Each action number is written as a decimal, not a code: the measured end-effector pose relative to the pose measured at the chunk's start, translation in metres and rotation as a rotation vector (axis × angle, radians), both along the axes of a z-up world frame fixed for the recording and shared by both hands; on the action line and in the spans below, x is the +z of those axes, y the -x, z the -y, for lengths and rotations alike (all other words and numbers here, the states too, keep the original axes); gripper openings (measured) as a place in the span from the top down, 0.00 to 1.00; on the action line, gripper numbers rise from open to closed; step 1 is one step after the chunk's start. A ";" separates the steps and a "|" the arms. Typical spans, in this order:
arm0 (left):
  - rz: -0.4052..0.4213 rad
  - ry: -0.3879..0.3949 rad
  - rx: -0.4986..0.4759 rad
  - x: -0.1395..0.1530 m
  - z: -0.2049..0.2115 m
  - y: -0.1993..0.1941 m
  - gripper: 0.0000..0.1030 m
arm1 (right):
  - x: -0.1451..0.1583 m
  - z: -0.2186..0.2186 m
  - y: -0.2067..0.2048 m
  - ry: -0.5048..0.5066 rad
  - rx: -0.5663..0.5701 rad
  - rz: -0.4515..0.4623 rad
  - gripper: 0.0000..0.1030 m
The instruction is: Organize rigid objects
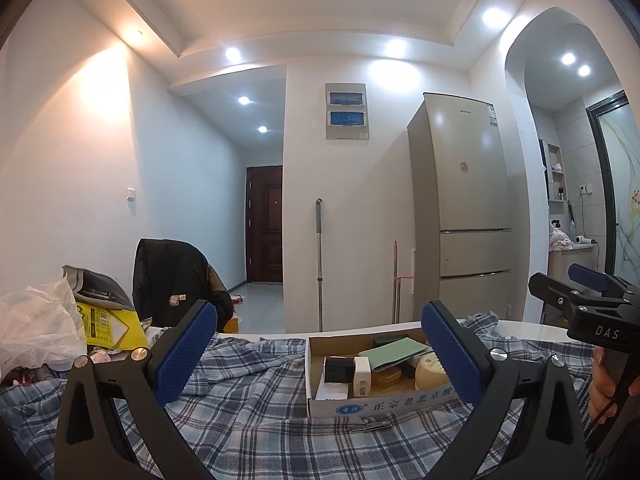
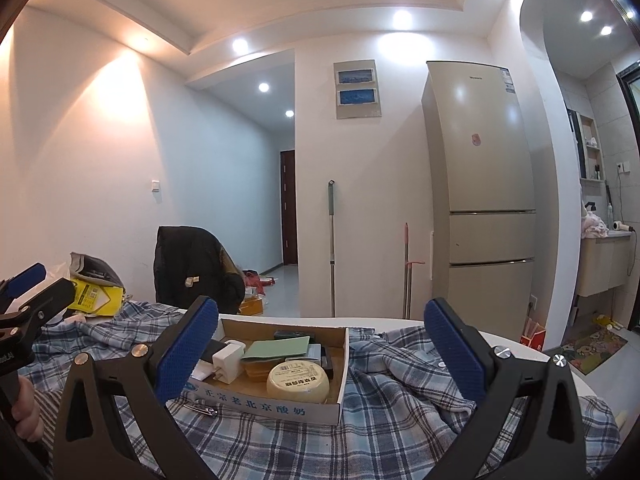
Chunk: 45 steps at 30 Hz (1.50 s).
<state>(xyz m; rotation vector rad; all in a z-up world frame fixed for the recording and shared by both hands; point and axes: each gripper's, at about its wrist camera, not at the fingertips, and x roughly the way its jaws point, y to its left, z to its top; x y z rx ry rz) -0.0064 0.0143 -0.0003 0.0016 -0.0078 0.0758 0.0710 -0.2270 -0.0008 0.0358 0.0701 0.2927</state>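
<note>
A shallow cardboard box (image 1: 316, 364) (image 2: 338, 396) lies on a blue plaid cloth (image 1: 256, 408) (image 2: 400, 384). It holds several rigid items: a white charger (image 1: 362, 374) (image 2: 229, 360), a green card (image 1: 394, 352) (image 2: 276, 348), a round cream tin (image 1: 430, 372) (image 2: 299, 380) and dark blocks. A metal nail clipper (image 2: 204, 400) lies on the cloth before the box. My left gripper (image 1: 320, 364) is open and empty, held just short of the box. My right gripper (image 2: 320, 364) is open and empty, also just short of it, and shows at the right of the left wrist view (image 1: 576, 288).
A yellow package (image 1: 108, 324) (image 2: 96, 296), a white plastic bag (image 1: 36, 324) and clutter sit at the table's left. A chair with a black jacket (image 1: 172, 276) (image 2: 192, 268) stands behind. A fridge (image 1: 464, 208), a mop and the round white table edge (image 2: 532, 350) lie beyond.
</note>
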 end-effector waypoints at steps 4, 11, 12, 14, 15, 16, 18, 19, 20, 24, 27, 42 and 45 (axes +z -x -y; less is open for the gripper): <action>-0.016 0.004 0.000 0.000 0.000 -0.004 0.00 | 0.000 -0.005 0.001 0.015 0.000 0.008 0.00; -0.021 0.009 0.011 -0.002 0.000 -0.005 0.00 | 0.001 -0.005 -0.002 0.008 -0.004 -0.006 0.00; -0.022 0.009 0.012 -0.003 -0.001 -0.005 0.00 | 0.001 -0.005 -0.002 0.008 -0.003 -0.009 0.00; -0.027 0.009 0.016 -0.003 -0.001 -0.006 0.00 | 0.001 -0.004 -0.002 0.007 -0.006 -0.012 0.00; -0.028 0.010 0.018 -0.002 -0.001 -0.006 0.00 | 0.001 -0.004 -0.002 0.007 -0.006 -0.011 0.00; -0.028 0.011 0.018 -0.003 -0.001 -0.006 0.00 | 0.001 -0.004 -0.001 0.007 -0.006 -0.009 0.00; -0.027 0.010 0.018 -0.002 -0.001 -0.006 0.00 | 0.001 -0.005 -0.001 0.009 -0.005 -0.005 0.00; -0.026 0.009 0.018 -0.002 -0.001 -0.006 0.00 | 0.001 -0.005 -0.001 0.011 -0.005 -0.003 0.00; -0.026 0.009 0.018 -0.002 -0.001 -0.006 0.00 | 0.001 -0.005 -0.001 0.011 -0.005 -0.002 0.00; -0.011 0.003 0.020 -0.001 0.000 -0.004 0.00 | 0.001 -0.006 -0.001 0.010 -0.005 -0.006 0.00; -0.010 0.001 0.021 -0.002 0.000 -0.005 0.00 | 0.001 -0.006 0.000 0.009 -0.005 -0.012 0.00; 0.001 -0.007 0.029 -0.005 0.006 -0.003 0.00 | 0.002 -0.005 0.001 0.011 -0.003 0.000 0.00; 0.000 -0.007 0.032 -0.005 0.006 -0.003 0.00 | 0.002 -0.005 0.002 0.014 -0.002 0.003 0.00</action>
